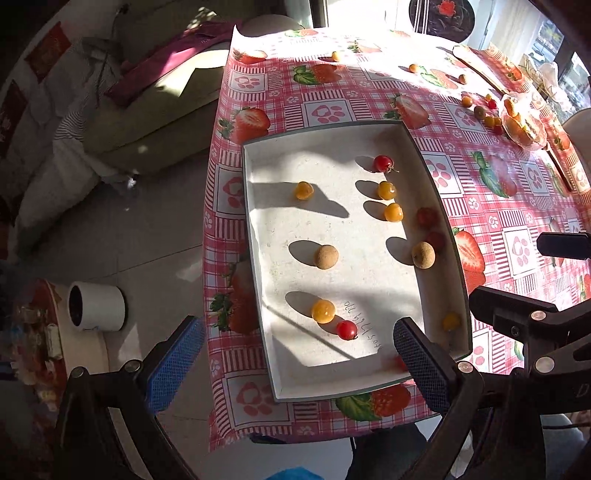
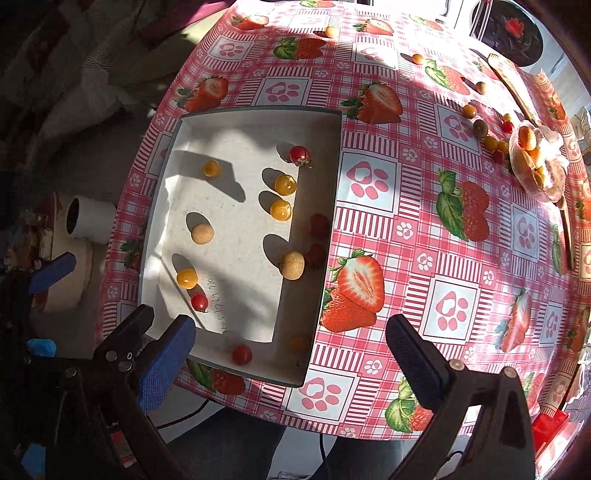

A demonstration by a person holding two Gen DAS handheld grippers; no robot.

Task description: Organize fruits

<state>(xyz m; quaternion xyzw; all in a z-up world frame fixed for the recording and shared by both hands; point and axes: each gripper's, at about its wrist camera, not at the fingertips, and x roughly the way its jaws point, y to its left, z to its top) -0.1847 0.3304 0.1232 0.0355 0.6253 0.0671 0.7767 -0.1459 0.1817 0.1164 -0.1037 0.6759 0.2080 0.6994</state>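
A white tray [image 1: 258,229] sits on the strawberry tablecloth and holds several small fruits: red cherry tomatoes [image 1: 383,163], yellow ones [image 1: 323,311] and tan longans [image 1: 325,257]. The tray also shows in the right wrist view [image 2: 236,122]. More small fruits [image 2: 480,128] lie loose at the far right, beside a plastic bag of fruit [image 2: 535,162]. My left gripper [image 1: 295,358] is open and empty, above the tray's near end. My right gripper [image 2: 291,354] is open and empty, over the tray's near right corner.
The table edge runs along the left; beyond it are a sofa [image 1: 155,96] and a white cylindrical bin [image 1: 96,306] on the floor. A dark round plate [image 1: 441,14] sits at the far side. A wooden board [image 2: 517,88] lies by the bag.
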